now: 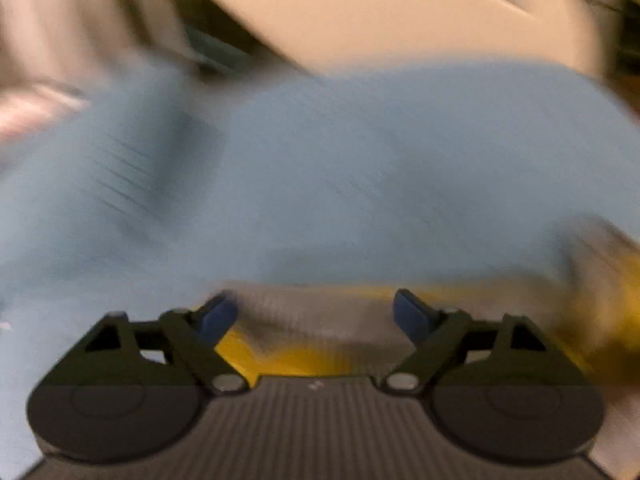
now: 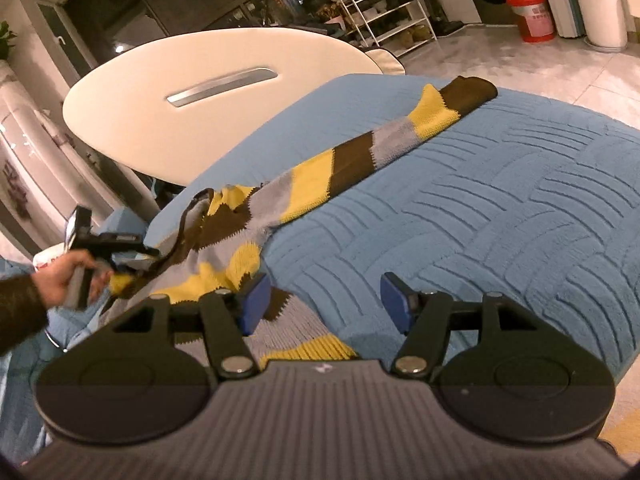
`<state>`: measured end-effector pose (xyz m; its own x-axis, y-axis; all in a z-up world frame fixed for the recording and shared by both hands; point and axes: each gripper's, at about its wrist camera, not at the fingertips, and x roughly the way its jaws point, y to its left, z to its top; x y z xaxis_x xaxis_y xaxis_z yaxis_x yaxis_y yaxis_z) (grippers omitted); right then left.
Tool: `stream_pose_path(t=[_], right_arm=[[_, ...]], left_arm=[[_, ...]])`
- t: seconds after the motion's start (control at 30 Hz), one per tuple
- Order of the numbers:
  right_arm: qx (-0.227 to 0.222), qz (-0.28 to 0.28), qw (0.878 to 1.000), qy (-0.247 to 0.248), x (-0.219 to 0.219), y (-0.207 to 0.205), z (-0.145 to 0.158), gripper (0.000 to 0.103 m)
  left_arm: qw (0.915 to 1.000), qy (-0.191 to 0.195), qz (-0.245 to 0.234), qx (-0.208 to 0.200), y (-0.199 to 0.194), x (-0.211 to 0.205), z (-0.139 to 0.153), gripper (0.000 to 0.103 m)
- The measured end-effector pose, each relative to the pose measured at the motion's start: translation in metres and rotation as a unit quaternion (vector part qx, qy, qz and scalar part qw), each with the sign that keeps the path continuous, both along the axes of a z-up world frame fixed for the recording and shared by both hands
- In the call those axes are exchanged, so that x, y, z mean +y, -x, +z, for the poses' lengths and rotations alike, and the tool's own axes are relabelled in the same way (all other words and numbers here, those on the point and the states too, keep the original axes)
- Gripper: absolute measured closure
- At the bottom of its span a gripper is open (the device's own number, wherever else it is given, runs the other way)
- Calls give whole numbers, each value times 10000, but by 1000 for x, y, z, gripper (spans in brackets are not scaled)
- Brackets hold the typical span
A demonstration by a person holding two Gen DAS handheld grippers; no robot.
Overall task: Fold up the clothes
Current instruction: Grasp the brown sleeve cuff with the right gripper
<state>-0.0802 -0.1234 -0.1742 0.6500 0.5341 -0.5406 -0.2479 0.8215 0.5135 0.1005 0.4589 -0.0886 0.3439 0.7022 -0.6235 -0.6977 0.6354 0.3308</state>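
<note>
A knitted sweater (image 2: 320,168) in yellow, brown and grey patches lies on a blue textured blanket (image 2: 500,208); one long sleeve stretches to the far right, the body bunches at the near left. My right gripper (image 2: 322,300) is open and empty just above the sweater's near hem. The left gripper (image 2: 120,246), held in a hand, is at the sweater's left edge in the right wrist view. The left wrist view is badly blurred: my left gripper (image 1: 316,312) is open over yellow and grey knit (image 1: 304,344), with the blue blanket (image 1: 320,168) ahead.
A white oval table (image 2: 224,92) stands right behind the blanket. Beyond it are a shoe rack (image 2: 384,4), a red bucket (image 2: 530,12) and tiled floor (image 2: 520,64). The blanket's edge drops off at the near right.
</note>
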Motion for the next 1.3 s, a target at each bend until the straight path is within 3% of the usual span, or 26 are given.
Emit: stream_pose_path(t=[0.03,0.1,0.23,0.3,0.4,0.53,0.63,0.77,0.83,0.87,0.9,0.93,0.97,1.03,1.1,1.23,1.3], right_arm=[[1,17,10000,45,3,-2,-1,39],[9,-31,10000,24,2,-4,-3,39],[3,-43,10000,10,3,-6,-5,39],[12,-43,10000,31,3,-6,-6,39],[84,6,9999,117,6,-7,-7,39],[522,265,9961,662,21,-14,-14,39],[1096,548,9833,1344,41,-22,-24,40],[1481,1653,9634,1503,62,-16,-28,37],[1615,2627,9494,598,59,-8,-24,40],[1485,2548,9538,574,55,-8,-20,40],[1022,2070,9712,583,39,-10,-8,40],[939,1928,9750,578,35,-13,-6,39],[628,1299,9883,496,17,-23,0,39],[281,158,9994,96,-17,-47,3,37],[262,-803,9955,-439,-52,-92,-5,37],[444,-1671,9825,-687,-79,-167,-29,37],[838,-2210,9677,-882,-90,-210,-50,38]], left_arm=[[9992,-354,144,-129,3,0,4,3],[9970,-626,-137,-441,17,-6,12,3],[9931,-840,-665,-481,53,-43,21,3],[9915,-739,-895,-591,86,-81,25,2],[9877,-259,-1357,-729,134,-141,17,0],[9805,375,-1868,-475,190,-228,-15,0],[9786,529,-1990,-24,223,-272,-50,0],[9851,580,-1448,-723,267,-297,-70,0],[9850,680,-1300,-907,275,-298,-74,0],[9848,597,-1345,-924,275,-298,-75,0],[9844,478,-1406,-944,275,-298,-77,0],[9841,382,-1428,-985,275,-299,-79,0],[9842,356,-1399,-1028,276,-301,-81,0],[9841,314,-1350,-1107,278,-304,-83,0],[9826,432,-1344,-1210,280,-301,-82,0],[9791,654,-1318,-1402,281,-293,-85,0],[9789,617,-1320,-1434,282,-294,-87,0]])
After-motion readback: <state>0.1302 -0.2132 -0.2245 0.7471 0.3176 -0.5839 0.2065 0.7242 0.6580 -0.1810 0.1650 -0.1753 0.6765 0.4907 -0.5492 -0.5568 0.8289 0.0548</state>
